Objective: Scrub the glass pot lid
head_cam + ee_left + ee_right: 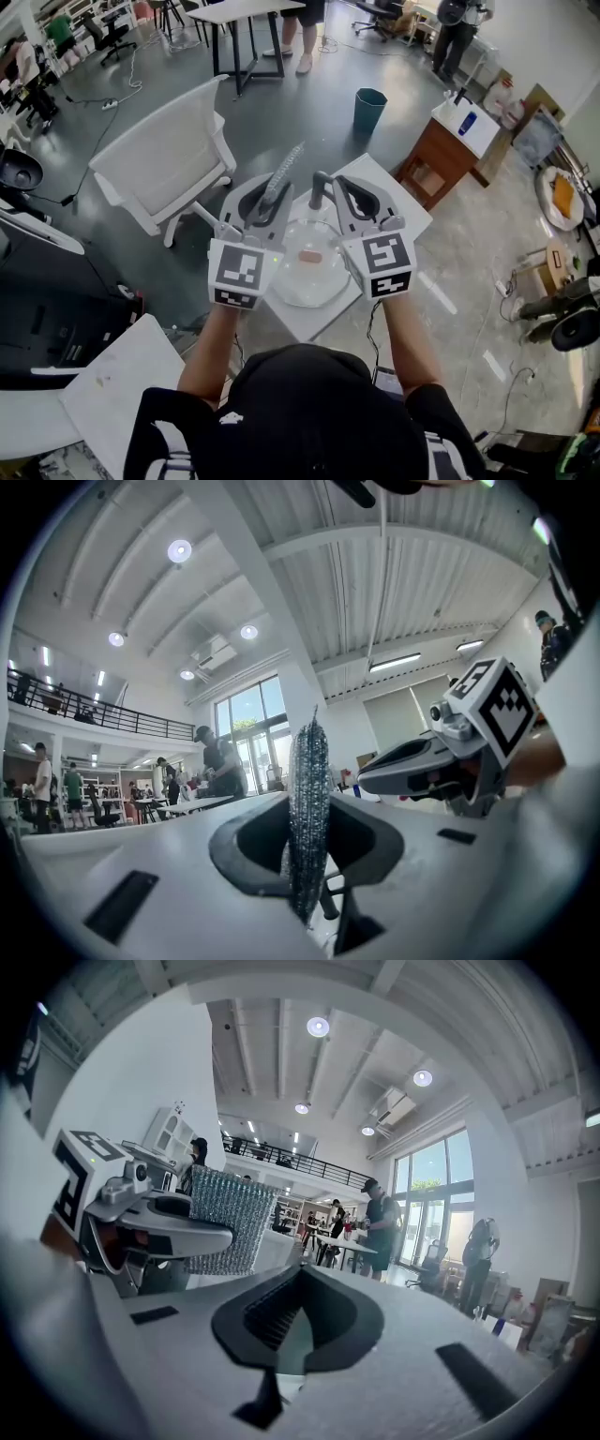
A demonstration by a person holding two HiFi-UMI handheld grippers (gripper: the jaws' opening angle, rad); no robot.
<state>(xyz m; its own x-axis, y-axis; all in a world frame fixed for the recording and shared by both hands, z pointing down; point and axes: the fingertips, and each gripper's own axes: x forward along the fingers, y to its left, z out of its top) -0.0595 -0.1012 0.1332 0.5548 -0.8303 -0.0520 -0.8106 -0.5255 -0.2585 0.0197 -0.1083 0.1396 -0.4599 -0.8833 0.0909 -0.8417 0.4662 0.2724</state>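
- One small white counter (321,322) stands on a grey polished floor (309,122) in a large open workroom.
- Three pieces stand around it, each well apart from it: a white chair (169,155), a teal bin (369,109) and a wooden cabinet (439,159) with a white top.
- Several people (300,28) stand by tables farther off.
- The two gripper views show a high white ceiling with round lamps (318,1026), a railed gallery (84,707) and tall windows (427,1194).
- One glass pot lid (305,267) lies flat on the counter, dome up. The pinkish spot at its centre faces the head camera. It is round, so it has no long axis.
- Both tools are held side by side over the counter, pointing level and away from the person. The lid shows below and between them.
- The left tool (267,192) is clenched on a silvery mesh scrub cloth (286,167).
- The cloth stands on edge between the pads. Its long side runs forward past the jaw tips, slanting a little toward the right tool.
- The right tool (339,192) has its jaws pressed together, with nothing visibly gripped between them.
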